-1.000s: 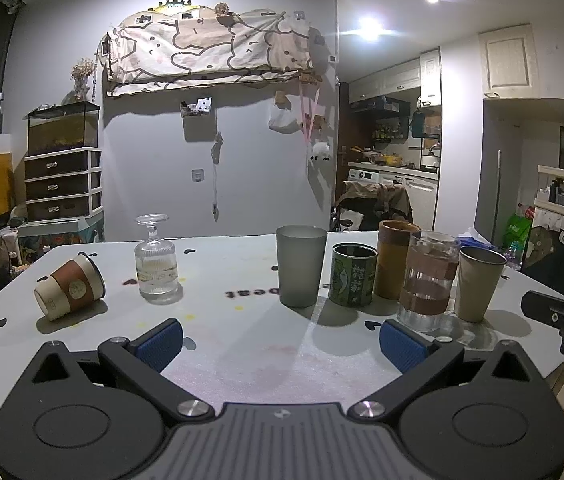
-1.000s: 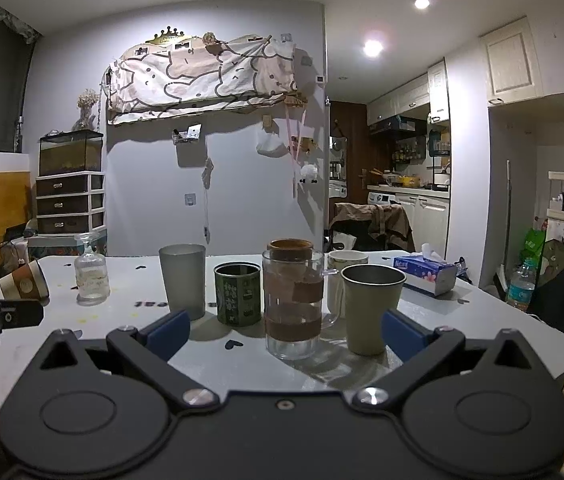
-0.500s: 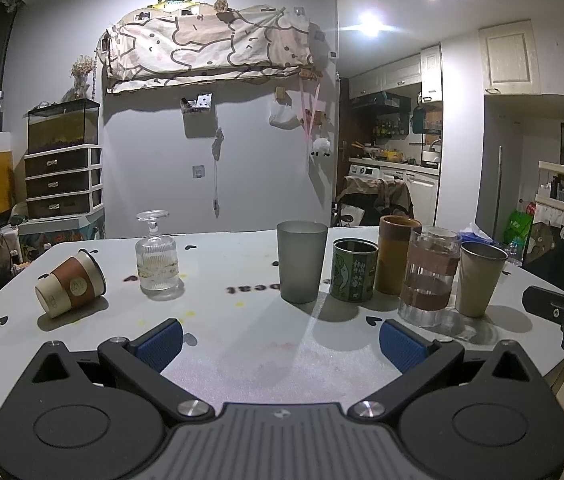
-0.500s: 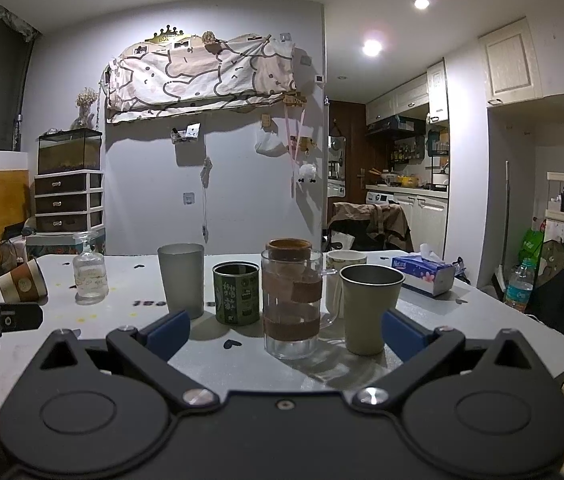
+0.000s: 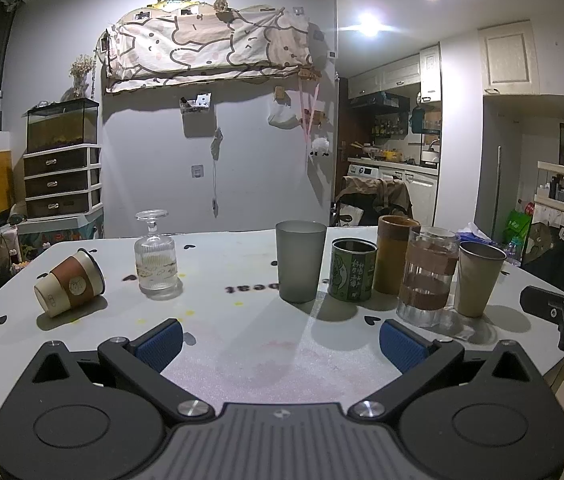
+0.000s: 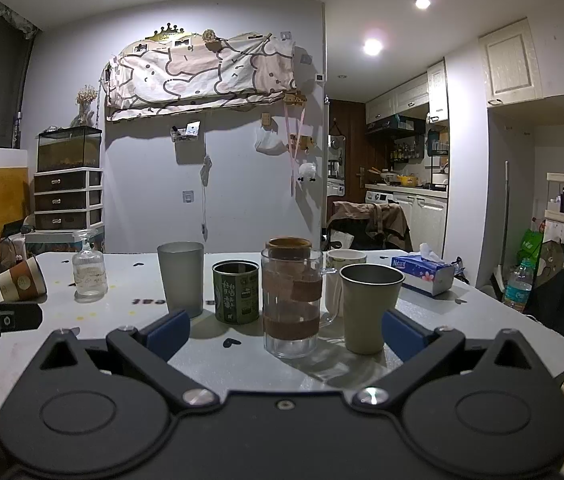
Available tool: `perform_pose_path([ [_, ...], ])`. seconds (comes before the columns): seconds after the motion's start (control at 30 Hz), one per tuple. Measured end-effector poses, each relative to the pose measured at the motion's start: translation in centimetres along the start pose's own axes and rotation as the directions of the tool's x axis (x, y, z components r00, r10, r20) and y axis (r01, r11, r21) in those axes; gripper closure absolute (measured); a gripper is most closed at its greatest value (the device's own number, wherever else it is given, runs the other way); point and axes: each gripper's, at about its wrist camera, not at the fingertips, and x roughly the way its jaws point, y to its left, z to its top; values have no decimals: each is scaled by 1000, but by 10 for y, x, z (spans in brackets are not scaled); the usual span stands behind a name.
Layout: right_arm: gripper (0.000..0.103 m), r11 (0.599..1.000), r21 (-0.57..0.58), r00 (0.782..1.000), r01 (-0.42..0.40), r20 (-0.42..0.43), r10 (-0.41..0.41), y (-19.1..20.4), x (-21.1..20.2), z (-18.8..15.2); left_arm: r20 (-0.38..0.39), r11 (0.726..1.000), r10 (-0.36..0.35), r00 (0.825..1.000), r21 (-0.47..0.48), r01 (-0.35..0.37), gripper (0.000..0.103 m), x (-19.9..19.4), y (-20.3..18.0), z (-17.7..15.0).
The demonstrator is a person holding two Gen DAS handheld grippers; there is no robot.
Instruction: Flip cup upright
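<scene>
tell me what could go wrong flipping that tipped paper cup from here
1. The paper cup lies on its side near the table's left edge; a nudge from the open left gripper could roll it off.
2. The upside-down glass stands just right of the cup; a wide swing might knock it over.
3. The paper cup looks light, so a hard squeeze could crush it.

"Nature" on tissue box [image 6: 421, 276]
</scene>
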Motion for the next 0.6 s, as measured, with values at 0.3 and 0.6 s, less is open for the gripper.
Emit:
perform_pose_path([
  [0.3, 0, 1000, 0, 1000, 1, 0, -1, 0, 0, 1, 0, 1000, 0, 1000, 0, 0, 0, 0, 0, 0],
  [0.6, 0, 1000, -2, 1000, -2, 0, 2, -1, 0, 2, 2, 1000, 3, 1000, -1, -3, 0, -1, 0, -1],
])
